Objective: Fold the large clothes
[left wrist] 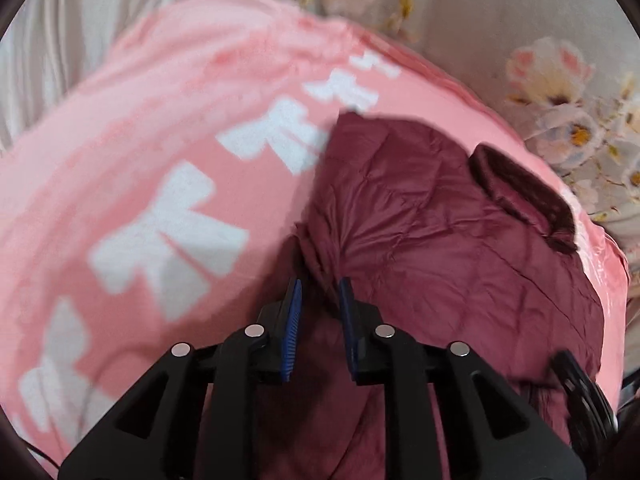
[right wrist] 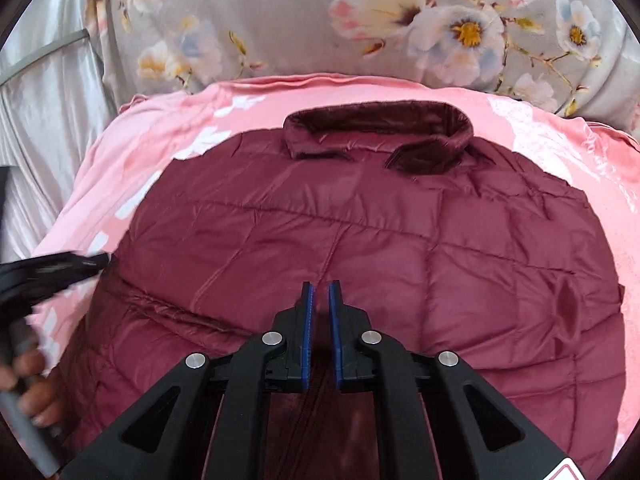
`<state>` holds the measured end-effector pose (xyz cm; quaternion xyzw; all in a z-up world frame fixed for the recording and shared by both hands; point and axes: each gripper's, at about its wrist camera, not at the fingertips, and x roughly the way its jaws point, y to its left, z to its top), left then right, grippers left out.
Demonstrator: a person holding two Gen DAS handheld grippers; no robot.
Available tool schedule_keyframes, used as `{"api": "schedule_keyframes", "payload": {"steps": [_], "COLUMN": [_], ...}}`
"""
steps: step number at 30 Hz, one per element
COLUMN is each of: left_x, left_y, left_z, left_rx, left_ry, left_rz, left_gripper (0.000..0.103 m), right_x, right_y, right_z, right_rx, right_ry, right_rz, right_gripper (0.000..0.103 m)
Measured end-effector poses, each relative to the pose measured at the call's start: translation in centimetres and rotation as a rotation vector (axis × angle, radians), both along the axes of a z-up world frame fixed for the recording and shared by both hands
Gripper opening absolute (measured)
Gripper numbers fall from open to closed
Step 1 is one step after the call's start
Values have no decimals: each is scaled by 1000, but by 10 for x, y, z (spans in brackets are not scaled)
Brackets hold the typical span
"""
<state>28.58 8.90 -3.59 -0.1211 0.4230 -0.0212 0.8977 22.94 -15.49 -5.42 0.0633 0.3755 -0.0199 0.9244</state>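
Our left gripper hangs over the left edge of the jacket, its jaws a narrow gap apart; a fold of the maroon cloth rises between the blue pads, though we cannot tell whether they press on it. Our right gripper hovers over the jacket's middle with its jaws nearly together and nothing between them. The quilted jacket lies spread flat on the pink blanket, collar toward the flowered sheet. In the right wrist view, a hand grips the left tool's handle at the jacket's left edge.
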Motion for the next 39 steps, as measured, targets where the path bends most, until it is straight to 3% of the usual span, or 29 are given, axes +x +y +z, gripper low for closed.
{"api": "schedule_keyframes", "payload": {"steps": [2, 5, 12, 22, 39], "left_x": [-12, -4, 29, 16, 12], "left_y": [-3, -27, -84, -99, -112], "left_z": [17, 30, -16, -36, -37], "left_rx": [0, -29, 80, 221, 314], "left_ry": [-51, -60, 39, -46, -66], "left_rz": [-21, -100, -148, -154, -143], "left_gripper": [18, 18, 18, 19, 19], "right_x": [2, 2, 6, 7, 8], "right_y": [0, 5, -3, -5, -1], "right_z": [-3, -4, -16, -28, -27], "right_rx": [4, 5, 1, 9, -16], "right_ry": [15, 25, 66, 71, 71], "right_rz": [-6, -11, -36, -43, -39], "right_gripper": [7, 7, 2, 1, 3]}}
